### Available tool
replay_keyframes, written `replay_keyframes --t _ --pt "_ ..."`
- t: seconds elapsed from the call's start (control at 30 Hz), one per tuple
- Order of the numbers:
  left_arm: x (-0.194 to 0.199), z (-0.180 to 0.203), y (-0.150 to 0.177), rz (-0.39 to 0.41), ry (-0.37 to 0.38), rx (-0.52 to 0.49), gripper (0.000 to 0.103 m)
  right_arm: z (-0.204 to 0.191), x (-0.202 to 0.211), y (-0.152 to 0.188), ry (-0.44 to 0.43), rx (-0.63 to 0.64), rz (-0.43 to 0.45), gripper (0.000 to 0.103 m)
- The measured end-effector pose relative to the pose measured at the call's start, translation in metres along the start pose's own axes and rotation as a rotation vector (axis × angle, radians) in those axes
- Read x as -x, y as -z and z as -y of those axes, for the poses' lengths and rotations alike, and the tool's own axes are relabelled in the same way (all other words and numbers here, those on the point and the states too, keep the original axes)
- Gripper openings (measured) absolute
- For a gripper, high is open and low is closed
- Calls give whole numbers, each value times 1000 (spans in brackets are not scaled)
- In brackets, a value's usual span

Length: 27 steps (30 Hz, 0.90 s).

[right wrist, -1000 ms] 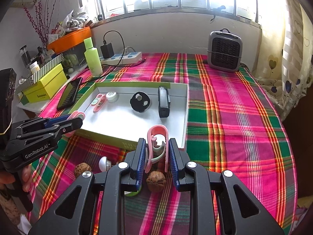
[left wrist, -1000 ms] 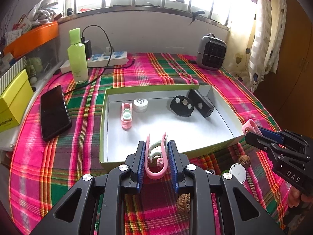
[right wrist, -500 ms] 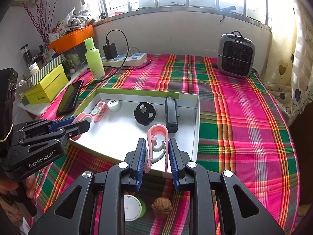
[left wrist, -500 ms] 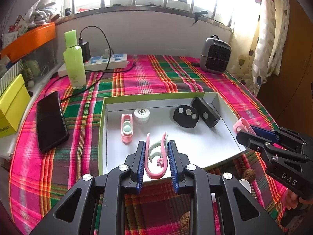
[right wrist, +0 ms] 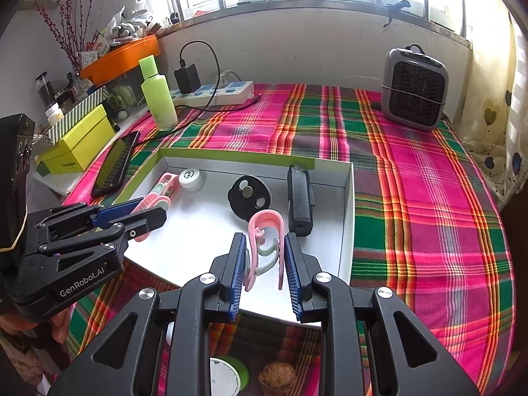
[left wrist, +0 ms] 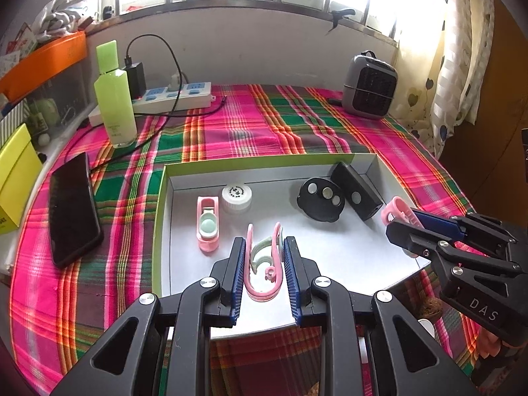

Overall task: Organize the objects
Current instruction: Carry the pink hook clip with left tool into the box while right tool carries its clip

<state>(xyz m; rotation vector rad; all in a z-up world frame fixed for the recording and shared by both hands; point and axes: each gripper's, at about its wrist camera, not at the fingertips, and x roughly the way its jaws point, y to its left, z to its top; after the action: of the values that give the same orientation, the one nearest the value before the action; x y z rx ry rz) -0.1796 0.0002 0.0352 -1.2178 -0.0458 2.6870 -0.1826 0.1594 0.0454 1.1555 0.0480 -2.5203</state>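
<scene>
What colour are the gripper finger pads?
Blue, ribbed pads on black fingers; clearest in the left wrist view.

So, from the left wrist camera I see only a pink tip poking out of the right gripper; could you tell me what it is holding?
Observer: The right gripper is shut on a pink clip with a pale green inner piece.
Operator: Thank you. Which way does it point?
Observer: Its looped end points forward, over the white tray, close beside the black box.
Operator: And is anything lying under that gripper?
Observer: Yes, a walnut and a round white lid with a green rim lie on the cloth there, outside the tray.
</scene>
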Motion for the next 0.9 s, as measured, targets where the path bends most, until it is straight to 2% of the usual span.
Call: replay_keyframes --t 0.9 --pt "-27 -1 -6 -38 -3 3 21 3 -36 -8 -4 13 -73 25"
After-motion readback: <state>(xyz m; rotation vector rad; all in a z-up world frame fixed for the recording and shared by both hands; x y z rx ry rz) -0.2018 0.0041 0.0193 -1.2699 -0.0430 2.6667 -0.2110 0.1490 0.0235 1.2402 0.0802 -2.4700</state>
